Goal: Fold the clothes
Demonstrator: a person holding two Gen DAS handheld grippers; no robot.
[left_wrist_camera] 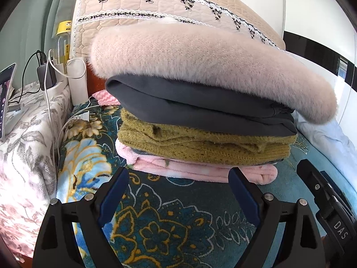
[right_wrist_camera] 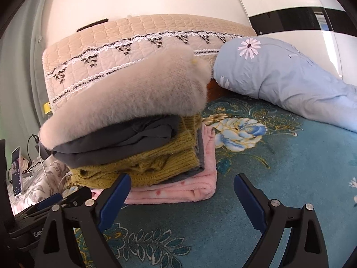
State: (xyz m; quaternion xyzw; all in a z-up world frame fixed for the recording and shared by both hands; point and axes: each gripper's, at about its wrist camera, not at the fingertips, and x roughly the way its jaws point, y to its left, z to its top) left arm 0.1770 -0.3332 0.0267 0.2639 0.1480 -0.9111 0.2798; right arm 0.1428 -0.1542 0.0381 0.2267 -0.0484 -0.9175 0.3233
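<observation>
left gripper (left_wrist_camera: 178,178) released | right gripper (right_wrist_camera: 181,186) released | stack (left_wrist_camera: 200,134) of 4 folded clothes on blanket (left_wrist_camera: 178,223)

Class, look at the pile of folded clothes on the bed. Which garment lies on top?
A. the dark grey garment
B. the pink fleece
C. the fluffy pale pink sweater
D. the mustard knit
C: the fluffy sweater rests above the grey garment, the mustard knit and the pink fleece.

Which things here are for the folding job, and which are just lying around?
For the job:
fluffy pink sweater on top
grey garment
mustard knit
pink fleece at the bottom
left gripper and right gripper, both open and empty

Just lying about:
blue pillow
phone
white charger cable
yellow-capped bottle
</observation>
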